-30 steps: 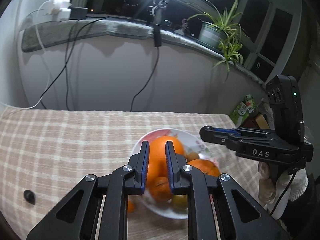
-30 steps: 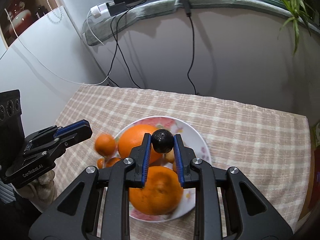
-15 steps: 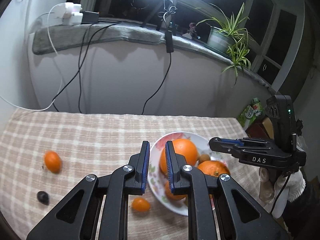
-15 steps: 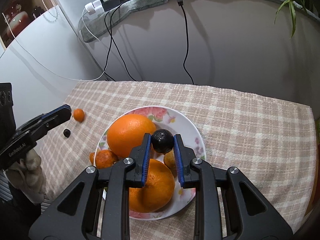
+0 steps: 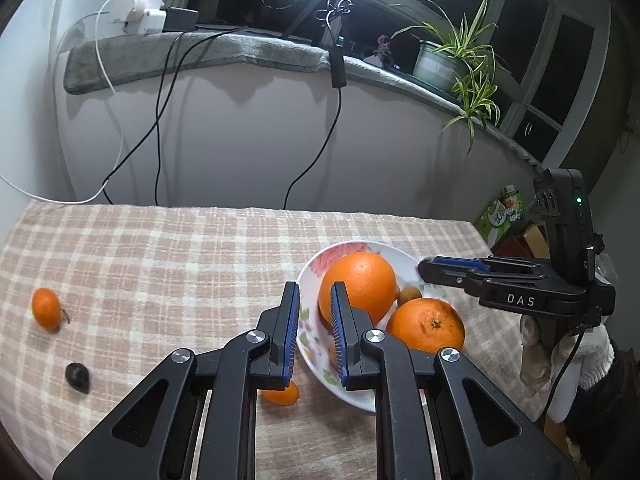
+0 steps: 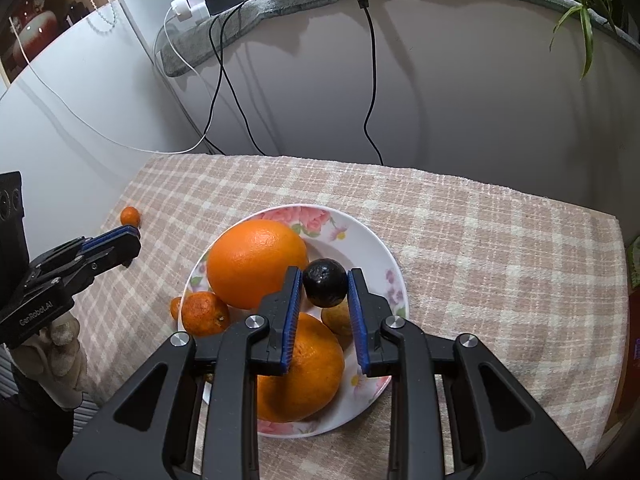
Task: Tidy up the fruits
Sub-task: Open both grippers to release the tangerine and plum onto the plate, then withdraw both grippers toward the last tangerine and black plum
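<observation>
A flowered white plate [image 6: 384,256] holds a big orange [image 6: 256,264], a second orange [image 6: 300,368], a mandarin [image 6: 204,314] and a small brownish fruit [image 6: 338,316]. My right gripper [image 6: 325,272] hangs over the plate with a dark round fruit [image 6: 325,284] between its pads; its jaws are opening and still touch the fruit. My left gripper [image 5: 314,286] is shut and empty, at the plate's [image 5: 360,404] left rim. On the cloth lie a mandarin [image 5: 46,308], a dark fruit [image 5: 77,376] and a small mandarin [image 5: 280,396] beside the plate.
A checked cloth [image 5: 180,264] covers the table, which ends at a grey wall with hanging cables [image 5: 160,120]. A potted plant [image 5: 448,64] stands on the sill above. A green carton [image 5: 502,216] sits off the table's right end.
My left gripper has moved left off the plate, so the loose mandarin and dark fruit on the cloth came into view. The right jaws have spread slightly around the dark fruit.
</observation>
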Action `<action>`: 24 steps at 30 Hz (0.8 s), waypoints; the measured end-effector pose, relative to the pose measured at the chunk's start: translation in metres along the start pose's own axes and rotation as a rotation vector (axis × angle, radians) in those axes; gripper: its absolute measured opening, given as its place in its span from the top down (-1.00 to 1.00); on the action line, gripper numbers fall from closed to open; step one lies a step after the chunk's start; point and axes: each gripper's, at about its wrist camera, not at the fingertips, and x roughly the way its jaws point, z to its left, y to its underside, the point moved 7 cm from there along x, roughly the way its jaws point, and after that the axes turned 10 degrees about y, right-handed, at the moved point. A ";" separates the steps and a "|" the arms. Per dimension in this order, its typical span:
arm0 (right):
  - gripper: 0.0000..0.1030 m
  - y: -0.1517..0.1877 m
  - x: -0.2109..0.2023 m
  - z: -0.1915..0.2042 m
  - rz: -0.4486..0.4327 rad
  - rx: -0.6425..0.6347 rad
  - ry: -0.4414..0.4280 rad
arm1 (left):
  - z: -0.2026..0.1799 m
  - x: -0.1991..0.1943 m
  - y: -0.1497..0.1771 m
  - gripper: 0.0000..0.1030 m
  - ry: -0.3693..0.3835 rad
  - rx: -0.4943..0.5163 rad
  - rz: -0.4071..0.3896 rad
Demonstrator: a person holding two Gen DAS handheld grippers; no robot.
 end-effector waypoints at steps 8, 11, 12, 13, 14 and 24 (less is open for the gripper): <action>-0.40 -0.004 -0.007 0.002 -0.034 -0.015 0.001 | 0.001 -0.003 0.000 0.24 0.000 0.000 -0.004; -0.61 -0.004 -0.010 0.004 -0.045 -0.020 0.000 | 0.000 -0.006 0.001 -0.12 -0.005 0.008 -0.010; -0.63 -0.005 -0.011 0.005 -0.050 -0.020 -0.002 | 0.000 -0.007 0.002 -0.13 -0.006 0.012 -0.010; -0.64 -0.005 -0.013 0.007 -0.054 -0.020 -0.008 | -0.001 -0.007 0.002 -0.17 -0.011 0.017 -0.009; -0.64 -0.006 -0.014 0.008 -0.055 -0.021 -0.012 | 0.000 -0.008 0.002 -0.19 -0.015 0.020 -0.009; -0.65 -0.008 -0.024 0.034 -0.080 -0.075 -0.020 | 0.019 -0.030 0.010 -0.19 -0.051 0.004 -0.023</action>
